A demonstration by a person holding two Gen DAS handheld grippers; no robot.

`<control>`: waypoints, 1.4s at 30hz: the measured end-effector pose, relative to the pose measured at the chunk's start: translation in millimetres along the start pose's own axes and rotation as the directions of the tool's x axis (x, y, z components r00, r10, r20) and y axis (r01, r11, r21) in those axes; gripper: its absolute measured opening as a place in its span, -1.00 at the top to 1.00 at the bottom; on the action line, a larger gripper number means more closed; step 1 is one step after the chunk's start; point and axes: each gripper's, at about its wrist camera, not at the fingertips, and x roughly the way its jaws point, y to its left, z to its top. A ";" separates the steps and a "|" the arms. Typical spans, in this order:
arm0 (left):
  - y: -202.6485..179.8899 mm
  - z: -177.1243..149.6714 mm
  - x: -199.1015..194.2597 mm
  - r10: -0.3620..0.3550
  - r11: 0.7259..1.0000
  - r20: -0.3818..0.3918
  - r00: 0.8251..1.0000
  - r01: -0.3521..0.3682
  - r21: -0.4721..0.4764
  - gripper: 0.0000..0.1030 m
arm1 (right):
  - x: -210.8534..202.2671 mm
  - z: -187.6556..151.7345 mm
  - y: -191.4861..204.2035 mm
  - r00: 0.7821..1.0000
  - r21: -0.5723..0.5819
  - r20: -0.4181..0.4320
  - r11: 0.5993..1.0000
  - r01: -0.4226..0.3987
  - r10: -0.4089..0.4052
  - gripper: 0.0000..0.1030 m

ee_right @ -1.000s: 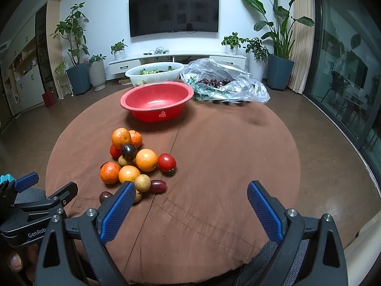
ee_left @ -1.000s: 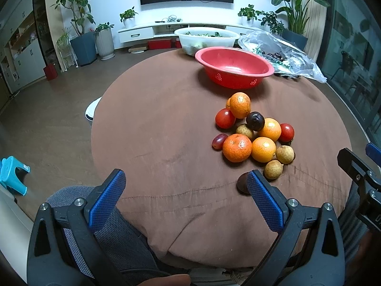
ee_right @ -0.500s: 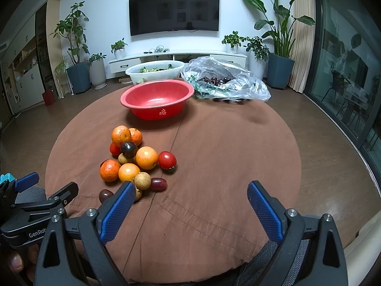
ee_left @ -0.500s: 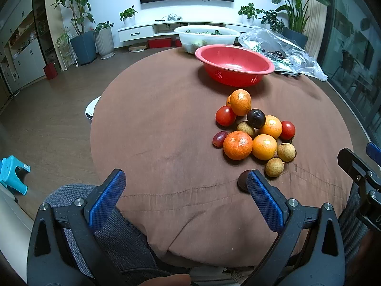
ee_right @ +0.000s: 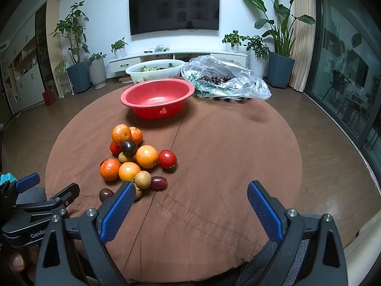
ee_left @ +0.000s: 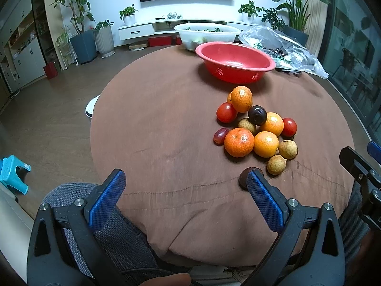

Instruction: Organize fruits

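Observation:
A pile of fruit [ee_left: 257,128] [ee_right: 135,159] lies on the round table's brown cloth [ee_left: 166,131]: oranges, red tomatoes, a dark plum [ee_left: 257,115], tan longans and purple grapes. Behind the pile stands an empty red bowl [ee_left: 234,60] [ee_right: 157,97]. My left gripper [ee_left: 185,180] hangs open over the table's near edge, left of the pile, with its right finger beside a dark grape [ee_left: 244,178]. Nothing is held by my right gripper [ee_right: 190,193], which is open over the near edge, its left finger just in front of the longans [ee_right: 142,179].
A white bowl of greens [ee_right: 156,70] and a clear plastic bag of dark cherries [ee_right: 223,82] sit at the table's far side. A grey chair seat [ee_left: 114,233] is below the near edge. Potted plants, a TV cabinet and a blue stool [ee_left: 12,174] stand on the floor.
Both grippers have crept slightly forward toward the table; the fruit pile appears marginally closer. Both stay open.

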 end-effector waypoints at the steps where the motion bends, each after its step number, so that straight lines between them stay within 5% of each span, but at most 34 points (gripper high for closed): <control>1: 0.2 0.0 -0.1 0.000 1.000 -0.001 1.000 0.000 0.000 -0.99 | 0.7 -1.2 1.0 1.000 0.000 0.000 1.000 0.000 0.000 -0.89; 31: -5.6 -4.4 5.9 0.025 0.999 -0.018 1.000 -0.025 0.036 -0.99 | 5.9 -11.2 0.5 1.000 0.014 -0.026 1.000 -0.007 0.008 -0.89; 34: -4.2 -5.3 7.8 -0.020 0.999 -0.019 1.000 0.021 0.024 -0.99 | 6.0 -11.3 -2.3 0.999 0.023 -0.032 1.000 -0.010 0.011 -0.89; 39: -0.9 -6.9 15.2 -0.230 0.973 -0.023 0.973 0.230 0.031 -0.99 | 6.4 -10.5 -10.9 0.998 0.052 -0.039 0.998 -0.046 0.048 -0.89; 42: -7.6 -13.6 19.6 -0.220 0.971 -0.028 0.975 0.222 0.094 -0.99 | 8.4 -8.8 -16.7 0.996 0.074 -0.039 0.994 -0.081 0.084 -0.89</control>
